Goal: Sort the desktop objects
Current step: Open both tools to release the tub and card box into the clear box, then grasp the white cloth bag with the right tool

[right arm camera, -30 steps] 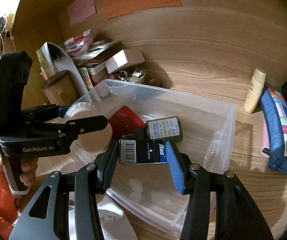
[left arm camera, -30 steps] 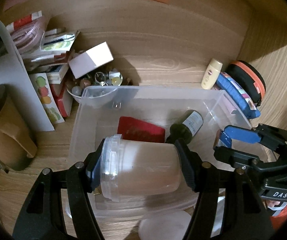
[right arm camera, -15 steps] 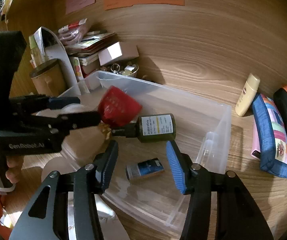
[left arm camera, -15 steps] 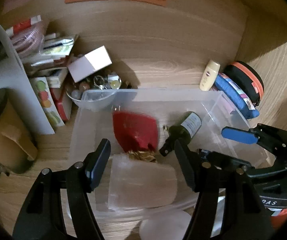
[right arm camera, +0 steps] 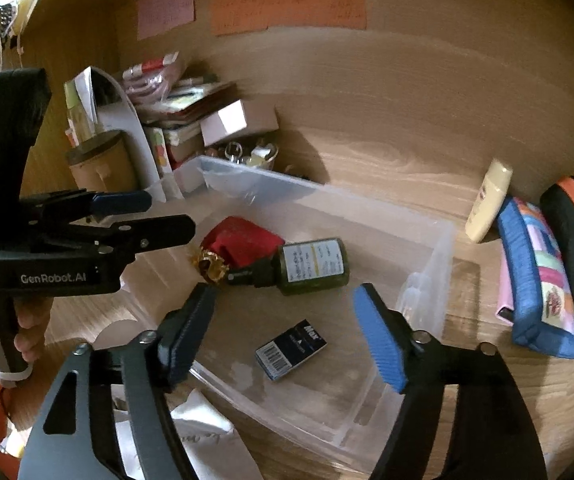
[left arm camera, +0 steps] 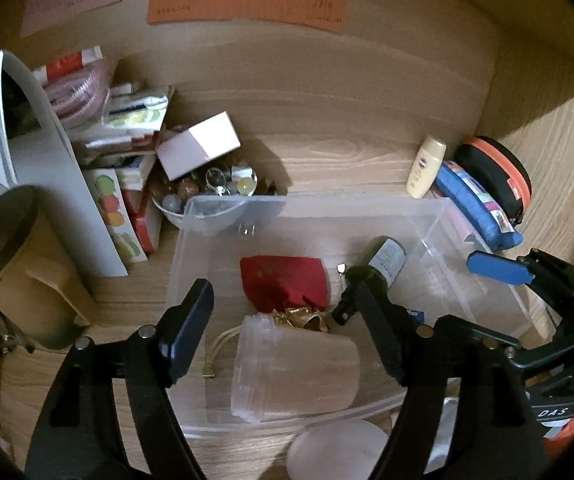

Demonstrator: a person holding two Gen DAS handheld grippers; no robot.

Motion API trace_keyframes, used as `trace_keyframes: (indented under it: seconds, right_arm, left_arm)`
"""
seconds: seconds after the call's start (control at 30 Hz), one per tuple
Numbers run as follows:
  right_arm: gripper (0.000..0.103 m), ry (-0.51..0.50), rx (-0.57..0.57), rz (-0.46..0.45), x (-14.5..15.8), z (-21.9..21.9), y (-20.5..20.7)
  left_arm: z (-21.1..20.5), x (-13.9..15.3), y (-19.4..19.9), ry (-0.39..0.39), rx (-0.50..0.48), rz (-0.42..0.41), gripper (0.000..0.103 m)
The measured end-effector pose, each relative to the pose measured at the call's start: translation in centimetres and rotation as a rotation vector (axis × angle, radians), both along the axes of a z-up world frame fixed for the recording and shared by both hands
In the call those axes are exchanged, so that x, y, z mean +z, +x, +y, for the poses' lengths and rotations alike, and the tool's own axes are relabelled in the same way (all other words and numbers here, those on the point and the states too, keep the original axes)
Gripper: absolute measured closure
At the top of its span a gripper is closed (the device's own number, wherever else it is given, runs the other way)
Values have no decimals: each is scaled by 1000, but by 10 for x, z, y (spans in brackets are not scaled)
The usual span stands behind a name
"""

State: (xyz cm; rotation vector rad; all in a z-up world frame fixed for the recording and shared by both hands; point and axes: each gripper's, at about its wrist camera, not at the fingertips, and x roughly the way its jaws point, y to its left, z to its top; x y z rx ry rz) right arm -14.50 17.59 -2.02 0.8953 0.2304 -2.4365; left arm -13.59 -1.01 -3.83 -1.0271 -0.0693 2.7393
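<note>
A clear plastic bin (left arm camera: 439, 216) (right arm camera: 431, 280) sits on the wooden desk. Inside lie a translucent jar (left arm camera: 295, 372) on its side, a red pouch (left arm camera: 283, 284) (right arm camera: 243, 240) with gold trim, a dark green bottle (left arm camera: 383, 264) (right arm camera: 311, 266) and a small black staple box (right arm camera: 291, 348). My left gripper (left arm camera: 287, 320) is open above the jar, empty; it also shows in the right wrist view (right arm camera: 143, 216). My right gripper (right arm camera: 287, 332) is open above the staple box, empty; it also shows in the left wrist view (left arm camera: 499, 292).
A bowl of small trinkets (left arm camera: 211, 196), a white box (left arm camera: 199, 144), stacked packets and a brown cup (left arm camera: 11, 256) crowd the left. A cream tube (left arm camera: 427, 166) (right arm camera: 489, 200), a blue pencil case (right arm camera: 539, 284) and an orange-black case (left arm camera: 499, 176) lie at the right.
My left gripper opened and let the jar drop into the bin. My right gripper opened and released the staple box into the bin. Both grippers have lifted back.
</note>
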Motion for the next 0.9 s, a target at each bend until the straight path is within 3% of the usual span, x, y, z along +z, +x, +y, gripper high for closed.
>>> trace_keyframes:
  seconds: [0.07, 0.2, 0.27, 0.43, 0.67, 0.9]
  right_arm:
    - [30, -10, -3, 6, 2, 2, 1]
    - [19, -33, -36, 22, 5, 7, 1]
    - [18, -46, -46, 20, 6, 11, 1]
    - [18, -89, -58, 36, 19, 22, 9]
    - [5, -155, -60, 105, 44, 40, 39]
    - [1, -146, -37, 175, 55, 45, 72]
  left_arm:
    - [0, 5, 3, -3, 5, 14, 15]
    - [-2, 16, 13, -15, 21, 53, 9]
    - [-4, 22, 18, -20, 36, 63, 5]
    - [-7, 31, 32, -26, 62, 72, 4]
    - [-12, 44, 55, -32, 87, 118, 2]
    - [-9, 48, 76, -47, 86, 149, 2]
